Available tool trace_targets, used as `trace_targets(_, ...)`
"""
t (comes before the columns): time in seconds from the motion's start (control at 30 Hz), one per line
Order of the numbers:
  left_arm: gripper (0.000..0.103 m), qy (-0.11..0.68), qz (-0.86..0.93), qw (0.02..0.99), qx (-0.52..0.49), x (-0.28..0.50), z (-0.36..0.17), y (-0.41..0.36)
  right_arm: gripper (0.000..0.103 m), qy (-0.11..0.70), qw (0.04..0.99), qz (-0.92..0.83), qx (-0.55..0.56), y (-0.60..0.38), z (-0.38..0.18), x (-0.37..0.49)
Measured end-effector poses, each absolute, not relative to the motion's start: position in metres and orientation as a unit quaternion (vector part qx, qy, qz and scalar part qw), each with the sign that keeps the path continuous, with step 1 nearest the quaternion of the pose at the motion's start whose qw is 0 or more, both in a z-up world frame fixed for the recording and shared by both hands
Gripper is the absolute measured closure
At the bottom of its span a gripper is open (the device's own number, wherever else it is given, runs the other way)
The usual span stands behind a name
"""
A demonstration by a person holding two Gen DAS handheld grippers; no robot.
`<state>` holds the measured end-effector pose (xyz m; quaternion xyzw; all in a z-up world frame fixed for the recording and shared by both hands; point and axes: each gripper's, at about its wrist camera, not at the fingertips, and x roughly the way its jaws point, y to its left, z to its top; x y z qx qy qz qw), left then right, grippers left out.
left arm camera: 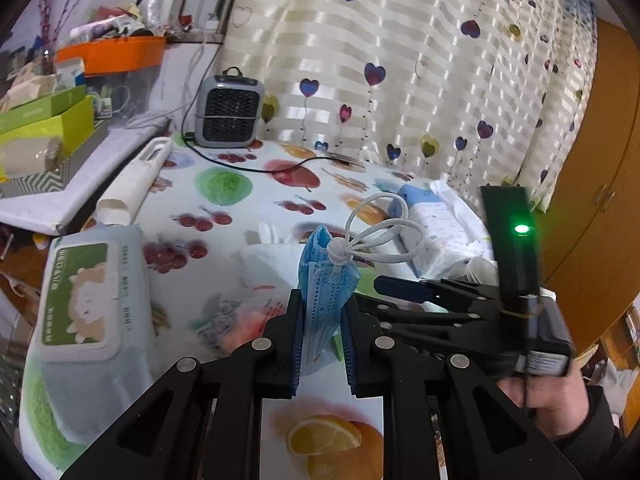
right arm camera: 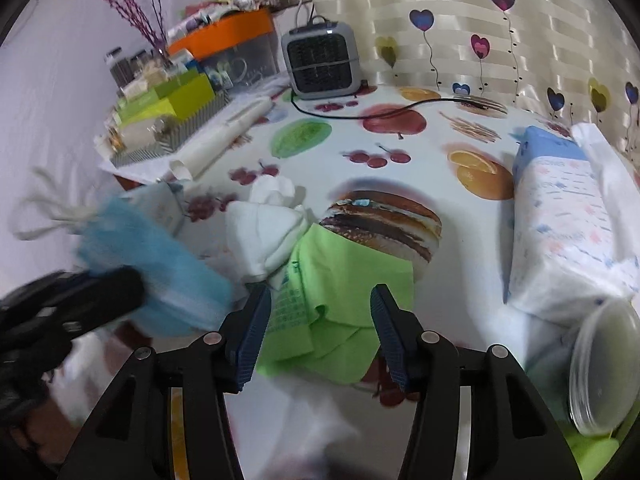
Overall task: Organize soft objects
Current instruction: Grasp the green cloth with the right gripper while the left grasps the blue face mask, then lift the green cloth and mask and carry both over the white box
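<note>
My left gripper is shut on a folded blue face mask with white ear loops, held upright above the table. The mask also shows blurred in the right wrist view, at the left. My right gripper is open, its fingers on either side of a green cloth lying on the table. A white cloth lies bunched just behind the green one. The right gripper's body shows in the left wrist view, to the right of the mask.
A wet-wipes pack lies at the left. A tissue pack and a clear lid are at the right. A small heater with its cable, a white roll and boxes stand at the back. The table carries a fruit-print cover.
</note>
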<state>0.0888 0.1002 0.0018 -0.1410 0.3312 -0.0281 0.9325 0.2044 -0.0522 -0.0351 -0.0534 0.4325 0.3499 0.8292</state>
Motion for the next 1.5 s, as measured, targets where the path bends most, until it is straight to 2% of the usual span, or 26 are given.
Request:
trace_targets(0.33, 0.087, 0.342, -0.031, 0.928, -0.147, 0.086, -0.005, 0.101, 0.05, 0.439, 0.829, 0.33, -0.108, -0.036, -0.052, 0.209)
trace_targets(0.37, 0.087, 0.342, -0.031, 0.928, -0.147, 0.085, -0.006, 0.101, 0.053, 0.442, 0.828, 0.328, -0.105, -0.036, -0.052, 0.209)
trace_targets(0.4, 0.087, 0.342, -0.031, 0.928, -0.147, 0.085, -0.006, 0.101, 0.064, 0.443, 0.831, 0.319, -0.109, -0.036, -0.051, 0.209)
trace_targets(0.47, 0.087, 0.343, -0.03, 0.927, -0.148, 0.085, -0.006, 0.101, 0.074, 0.444, 0.834, 0.306, -0.116, -0.037, -0.051, 0.21)
trace_targets(0.5, 0.087, 0.343, -0.03, 0.927, -0.149, 0.084, -0.007, 0.101, 0.087, 0.447, 0.834, 0.305, -0.11, -0.039, -0.05, 0.211)
trace_targets(0.6, 0.087, 0.344, -0.03, 0.926, -0.15, 0.082, -0.008, 0.102, 0.096, 0.454, 0.831, 0.307, -0.095, -0.046, -0.05, 0.212)
trace_targets(0.93, 0.087, 0.339, -0.03, 0.928, -0.149, 0.069, -0.006, 0.097, 0.098, 0.443, 0.83, 0.332, -0.072, -0.06, -0.036, 0.185)
trace_targets(1.5, 0.087, 0.321, -0.055, 0.937, -0.128, 0.045, 0.026, 0.063, 0.098, 0.366, 0.859, 0.357, -0.029, -0.107, 0.032, 0.127)
